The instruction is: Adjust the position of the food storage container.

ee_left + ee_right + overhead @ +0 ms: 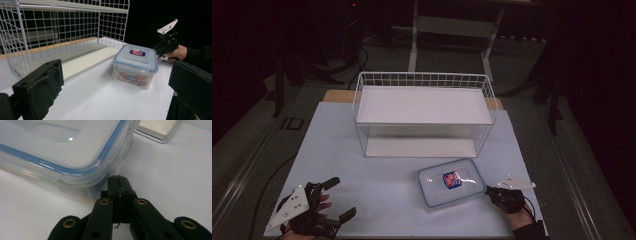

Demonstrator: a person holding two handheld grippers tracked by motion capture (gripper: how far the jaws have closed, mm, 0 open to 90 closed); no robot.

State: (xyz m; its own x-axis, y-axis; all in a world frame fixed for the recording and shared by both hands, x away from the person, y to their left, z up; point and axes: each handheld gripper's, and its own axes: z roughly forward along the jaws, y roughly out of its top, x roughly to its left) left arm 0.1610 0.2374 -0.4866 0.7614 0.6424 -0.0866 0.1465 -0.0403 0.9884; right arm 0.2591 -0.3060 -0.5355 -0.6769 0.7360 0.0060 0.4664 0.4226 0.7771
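A clear plastic food container (451, 181) with a blue-sealed lid and a red-blue label sits on the white table, right of centre near the front. My right gripper (488, 190) is shut, its tips against the container's right corner. In the right gripper view the closed jaws (117, 179) sit just under the lid rim of the container (62, 152), with nothing visibly between them. My left gripper (340, 198) rests at the front left, open wide and well clear of the box. From the left gripper view, the container (135, 65) stands ahead with the right gripper (160, 48) behind it.
A white wire rack (424, 112) with two shelves stands at the back centre of the table; its lower shelf (82, 58) opens toward me. The white tabletop (377, 185) lies bare between the left gripper and the container. Dark floor and furniture legs surround the table.
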